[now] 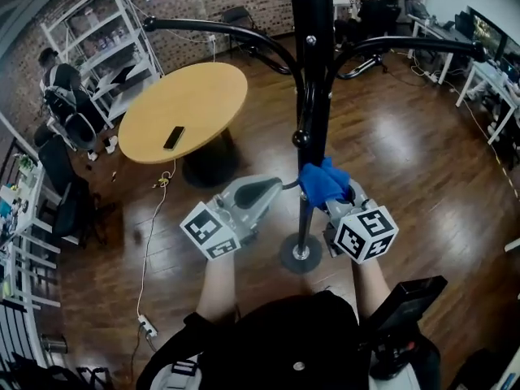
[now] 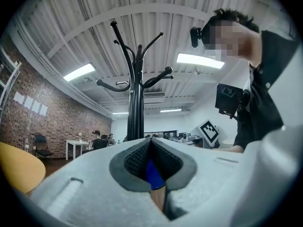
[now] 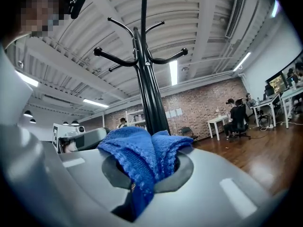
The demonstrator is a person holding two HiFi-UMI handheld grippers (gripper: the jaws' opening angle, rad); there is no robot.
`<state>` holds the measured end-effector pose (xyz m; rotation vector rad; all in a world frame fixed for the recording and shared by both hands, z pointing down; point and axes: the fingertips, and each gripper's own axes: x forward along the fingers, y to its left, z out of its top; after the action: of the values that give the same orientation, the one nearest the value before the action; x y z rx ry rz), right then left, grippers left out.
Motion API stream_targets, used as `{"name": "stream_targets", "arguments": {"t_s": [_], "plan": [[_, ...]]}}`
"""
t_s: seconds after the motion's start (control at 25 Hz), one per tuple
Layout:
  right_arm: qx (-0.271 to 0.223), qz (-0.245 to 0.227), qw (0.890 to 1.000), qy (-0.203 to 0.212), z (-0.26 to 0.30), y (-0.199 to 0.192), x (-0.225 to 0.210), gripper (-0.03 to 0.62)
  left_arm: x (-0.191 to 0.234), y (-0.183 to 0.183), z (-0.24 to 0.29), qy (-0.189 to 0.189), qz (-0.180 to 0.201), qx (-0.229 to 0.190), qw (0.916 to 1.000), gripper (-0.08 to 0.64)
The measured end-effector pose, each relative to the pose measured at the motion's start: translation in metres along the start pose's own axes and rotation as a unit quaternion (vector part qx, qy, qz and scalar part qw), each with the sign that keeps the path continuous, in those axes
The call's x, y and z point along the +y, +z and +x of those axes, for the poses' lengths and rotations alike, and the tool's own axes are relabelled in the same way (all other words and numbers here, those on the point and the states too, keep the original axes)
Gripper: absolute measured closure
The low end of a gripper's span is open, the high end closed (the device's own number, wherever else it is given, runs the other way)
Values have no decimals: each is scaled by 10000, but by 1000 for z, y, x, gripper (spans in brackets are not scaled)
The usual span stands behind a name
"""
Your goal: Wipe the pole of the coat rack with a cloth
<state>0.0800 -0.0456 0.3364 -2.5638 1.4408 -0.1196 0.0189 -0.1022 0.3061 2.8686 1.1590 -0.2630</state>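
Observation:
The black coat rack pole rises from its round base straight in front of me. A blue cloth is pressed against the pole's lower part, with my right gripper shut on it. In the right gripper view the cloth bunches out of the right gripper, and the pole stands just behind it. My left gripper is shut, holds nothing and points at the pole from the left. In the left gripper view the left gripper sits close below the pole.
Curved rack arms spread left and right at head height. A round wooden table with a phone stands at the left rear. Shelving, a seated person, desks and a floor power strip ring the wooden floor.

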Motion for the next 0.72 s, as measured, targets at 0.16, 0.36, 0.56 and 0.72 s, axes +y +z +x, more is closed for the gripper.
{"name": "stream_targets", "arguments": {"t_s": [0.16,0.36,0.56,0.72], "plan": [[-101,-71,9998,-135,-8,10,5,554,1,4,5,-235,-73,-98,9996,563],[-263,-8,9992,-296,-20,39,-24,554,-4,10,32,-431,-116,2,9990,563],[-307,30,9990,328,-37,55,-65,554,-15,2,83,-120,27,74,9999,563],[-294,-19,9902,1366,-40,76,-114,554,-20,3,143,503,270,72,9983,563]]}}
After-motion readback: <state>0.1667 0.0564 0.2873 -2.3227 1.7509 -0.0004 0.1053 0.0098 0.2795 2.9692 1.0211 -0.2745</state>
